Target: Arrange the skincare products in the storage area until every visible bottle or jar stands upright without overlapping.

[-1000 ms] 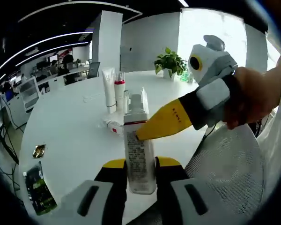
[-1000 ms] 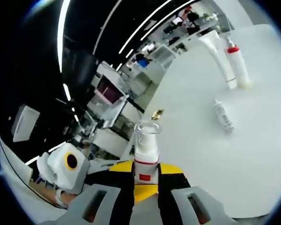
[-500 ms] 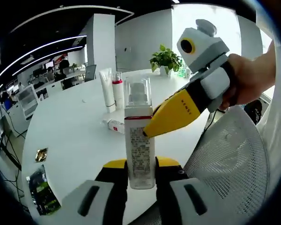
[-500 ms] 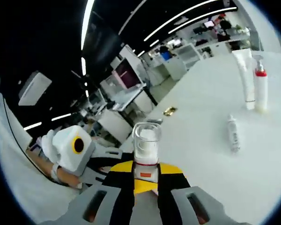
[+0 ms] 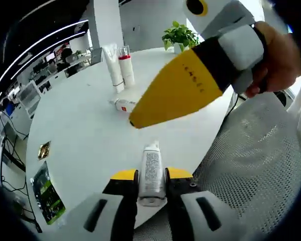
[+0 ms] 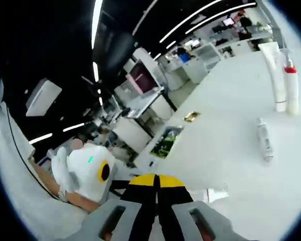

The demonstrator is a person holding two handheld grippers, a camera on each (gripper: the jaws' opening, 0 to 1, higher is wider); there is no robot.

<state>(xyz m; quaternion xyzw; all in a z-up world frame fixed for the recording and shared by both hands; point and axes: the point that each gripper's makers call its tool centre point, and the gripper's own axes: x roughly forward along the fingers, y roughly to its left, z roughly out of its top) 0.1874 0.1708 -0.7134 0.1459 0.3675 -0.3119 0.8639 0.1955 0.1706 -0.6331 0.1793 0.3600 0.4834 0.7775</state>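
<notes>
Gripping a white pump bottle (image 5: 151,173) between the jaws of our left gripper (image 5: 151,188), we are holding it long axis pointing away over the white table (image 5: 85,135). Our right gripper (image 5: 183,90) is crossing above it; in its own view its jaws look pressed together with nothing between them. Ahead, a small bottle (image 5: 124,105) is lying flat, and a white tube (image 5: 113,68) and red-collared bottle (image 5: 126,65) are standing. The right gripper view is showing the lying bottle (image 6: 264,140) side-on.
</notes>
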